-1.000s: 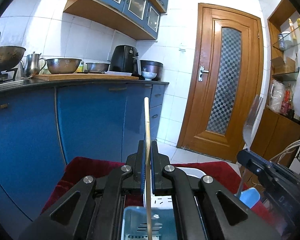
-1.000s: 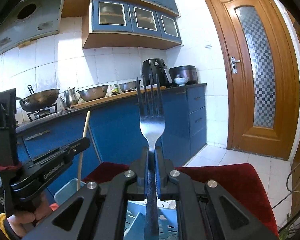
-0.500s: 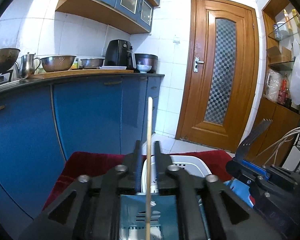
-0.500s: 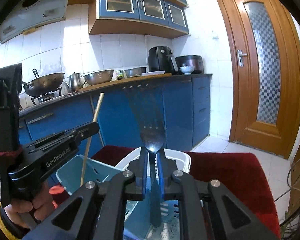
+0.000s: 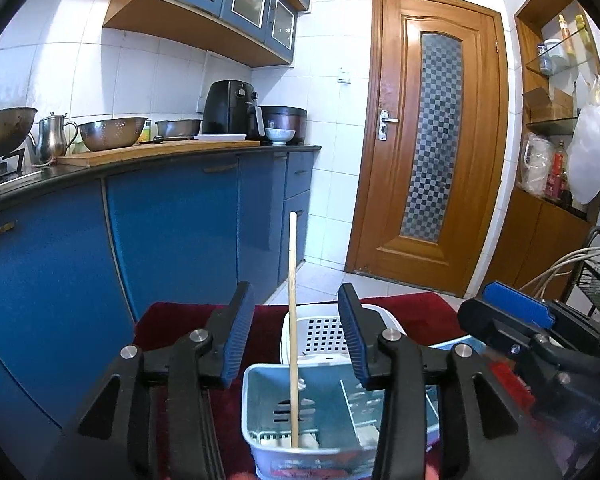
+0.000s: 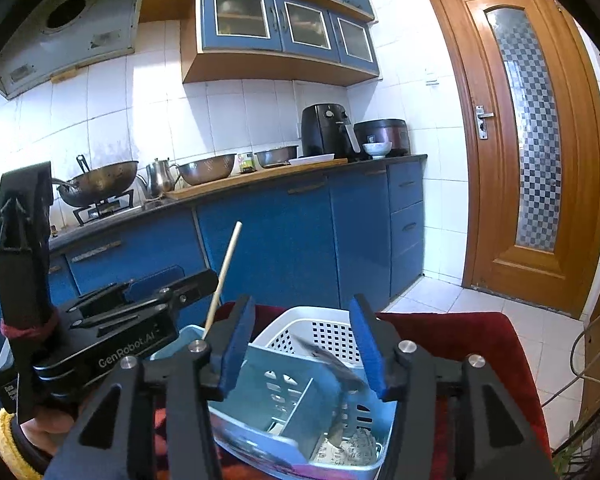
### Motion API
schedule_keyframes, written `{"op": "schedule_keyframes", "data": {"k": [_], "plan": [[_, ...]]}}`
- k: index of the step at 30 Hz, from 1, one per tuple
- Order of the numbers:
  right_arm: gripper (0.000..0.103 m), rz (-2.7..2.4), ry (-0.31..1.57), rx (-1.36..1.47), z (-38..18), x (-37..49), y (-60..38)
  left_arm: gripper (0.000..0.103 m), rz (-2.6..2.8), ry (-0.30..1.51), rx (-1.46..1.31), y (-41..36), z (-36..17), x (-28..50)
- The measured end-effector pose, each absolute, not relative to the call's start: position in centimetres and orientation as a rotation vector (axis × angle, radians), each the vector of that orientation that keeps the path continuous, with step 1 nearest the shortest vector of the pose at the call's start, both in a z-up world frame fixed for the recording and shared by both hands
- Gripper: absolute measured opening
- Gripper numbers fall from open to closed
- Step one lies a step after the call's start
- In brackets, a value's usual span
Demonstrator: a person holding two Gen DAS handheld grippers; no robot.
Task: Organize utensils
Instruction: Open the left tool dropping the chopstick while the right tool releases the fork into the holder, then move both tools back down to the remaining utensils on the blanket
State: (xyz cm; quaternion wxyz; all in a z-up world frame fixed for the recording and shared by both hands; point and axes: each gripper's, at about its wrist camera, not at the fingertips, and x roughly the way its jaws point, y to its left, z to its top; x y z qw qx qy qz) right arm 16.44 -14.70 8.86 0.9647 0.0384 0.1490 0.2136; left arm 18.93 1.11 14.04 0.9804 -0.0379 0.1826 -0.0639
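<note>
Left gripper [image 5: 296, 334]: jaws opening, blue pads well apart. Chopstick [image 5: 293, 320] stands between them, touching neither pad, near upright, lower end down in the blue caddy [image 5: 252, 412], left compartment. From the right wrist view the same chopstick [image 6: 224, 276] leans right at the top, rising from the caddy's left side behind the left gripper body.

Right gripper [image 6: 302, 340]: jaws opening, nothing pressed between pads. A dark blurred fork [image 6: 332, 364] sits between and below the pads, tilted, over the caddy's [image 6: 260, 364] right compartment; blur too strong to tell whether it touches anything. Right gripper [image 5: 516, 314] also shows at the right edge of the left view.

Caddy sits on a red cloth [image 6: 460, 340], a divider splitting it into compartments. White perforated basket [image 5: 326, 330] just behind the caddy, touching or nearly so.

Writing: "GenRobot.AI" in white on the left gripper's side, read in the right view. A hand [image 6: 44, 428] with a yellow sleeve [image 6: 0, 440] holds that gripper's handle at the lower left corner.

Background: blue cabinets, counter with air fryer [image 6: 328, 130], wooden door [image 5: 432, 140].
</note>
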Motion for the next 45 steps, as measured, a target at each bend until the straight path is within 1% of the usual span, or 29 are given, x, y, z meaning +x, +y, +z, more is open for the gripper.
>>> {"op": "schedule_keyframes", "data": {"k": [11, 24, 33, 45], "plan": [[0.053, 0.43, 0.397, 0.112, 10.4, 12.7, -15.7, 0.045, -0.134, 0.384, -0.069, 1.9, 16.5, 13.9], [0.053, 0.434, 0.547, 0.136, 9.3, 7.4, -16.9, 0.045, -0.145, 0.432, -0.053, 2.5, 17.4, 5.9], [0.053, 0.404, 0.644, 0.093, 7.1, 4.2, -16.7, 0.045, -0.151, 0.518, -0.036, 2.0, 15.1, 1.9], [0.053, 0.368, 0.76, 0.121, 2.8, 1.8, -17.8, 0.045, -0.185, 0.687, -0.024, 0.7, 10.1, 0.7]]}}
